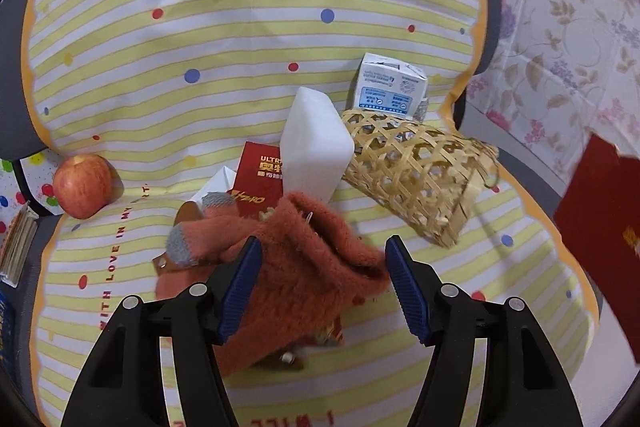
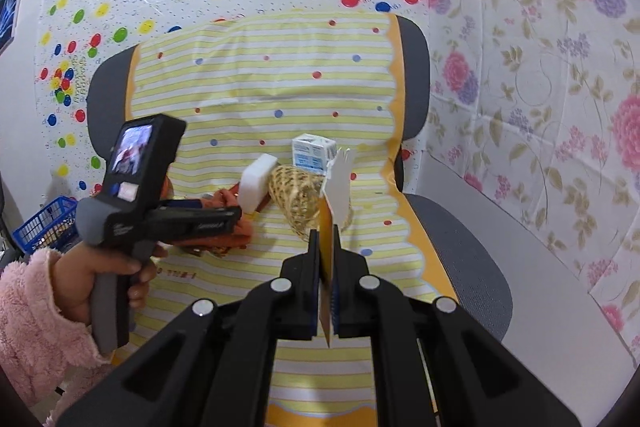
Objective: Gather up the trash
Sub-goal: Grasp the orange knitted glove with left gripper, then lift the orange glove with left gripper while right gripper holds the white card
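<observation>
My right claw (image 2: 325, 267) is clamped on a torn card scrap (image 2: 338, 183), lifted over the chair seat. My left claw (image 1: 320, 287) is wide, straddling the orange glove (image 1: 296, 267), not pinching. Red packet (image 1: 260, 175) under the white foam block (image 1: 316, 147) reads "ULTR…" and "ZERO". Striped cloth (image 1: 120, 107) print: "WITH LOVE IN MY". Milk carton (image 1: 386, 87) sits behind the tipped woven basket (image 1: 420, 175); its text is unreadable.

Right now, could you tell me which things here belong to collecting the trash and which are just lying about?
For the job:
- torn card scrap, clamped in the right tool
- milk carton
- red packet
- left tool, open

Probably lying about:
- apple
- orange glove
- white foam block
- tipped woven basket
</observation>
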Demonstrator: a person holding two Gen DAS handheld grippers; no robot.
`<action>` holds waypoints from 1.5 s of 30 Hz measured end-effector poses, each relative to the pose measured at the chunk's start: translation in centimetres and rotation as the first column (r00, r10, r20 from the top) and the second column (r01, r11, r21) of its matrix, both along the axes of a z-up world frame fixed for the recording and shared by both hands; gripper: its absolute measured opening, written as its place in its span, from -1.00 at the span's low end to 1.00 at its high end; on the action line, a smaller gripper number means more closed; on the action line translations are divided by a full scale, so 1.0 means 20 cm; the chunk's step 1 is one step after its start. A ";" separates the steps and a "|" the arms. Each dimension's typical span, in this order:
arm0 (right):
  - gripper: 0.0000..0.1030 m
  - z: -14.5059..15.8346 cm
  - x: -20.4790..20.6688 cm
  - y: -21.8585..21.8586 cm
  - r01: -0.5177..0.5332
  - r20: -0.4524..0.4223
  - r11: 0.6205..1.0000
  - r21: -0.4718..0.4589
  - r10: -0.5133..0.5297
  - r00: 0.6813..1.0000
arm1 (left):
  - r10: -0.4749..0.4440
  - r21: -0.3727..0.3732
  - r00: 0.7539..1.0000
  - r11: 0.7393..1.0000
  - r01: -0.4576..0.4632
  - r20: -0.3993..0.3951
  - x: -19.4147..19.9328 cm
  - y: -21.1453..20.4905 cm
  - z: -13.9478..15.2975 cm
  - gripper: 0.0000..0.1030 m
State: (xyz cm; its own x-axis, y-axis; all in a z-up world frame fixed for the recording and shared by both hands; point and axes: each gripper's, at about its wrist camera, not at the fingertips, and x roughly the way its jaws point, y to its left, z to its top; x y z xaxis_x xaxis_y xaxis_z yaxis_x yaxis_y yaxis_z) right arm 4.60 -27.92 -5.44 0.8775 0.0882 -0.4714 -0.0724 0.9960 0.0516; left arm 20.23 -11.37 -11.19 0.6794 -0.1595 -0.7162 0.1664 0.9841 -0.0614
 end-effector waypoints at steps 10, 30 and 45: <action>-0.91 -0.03 -0.04 -0.03 0.000 -0.025 1.000 0.019 0.001 1.000 | -0.007 -0.054 0.995 0.999 0.001 -0.103 0.01 0.08 -0.04 -0.92; -0.91 0.01 -0.16 0.10 -0.045 -0.032 0.998 0.042 0.047 0.998 | -0.188 -0.031 0.981 0.981 0.190 0.047 -0.61 0.39 0.08 0.01; -0.91 -0.02 -0.18 0.06 -0.031 -0.054 0.998 0.062 0.035 0.998 | -0.101 -0.206 0.995 0.974 0.093 -0.027 -0.38 0.37 -0.01 0.02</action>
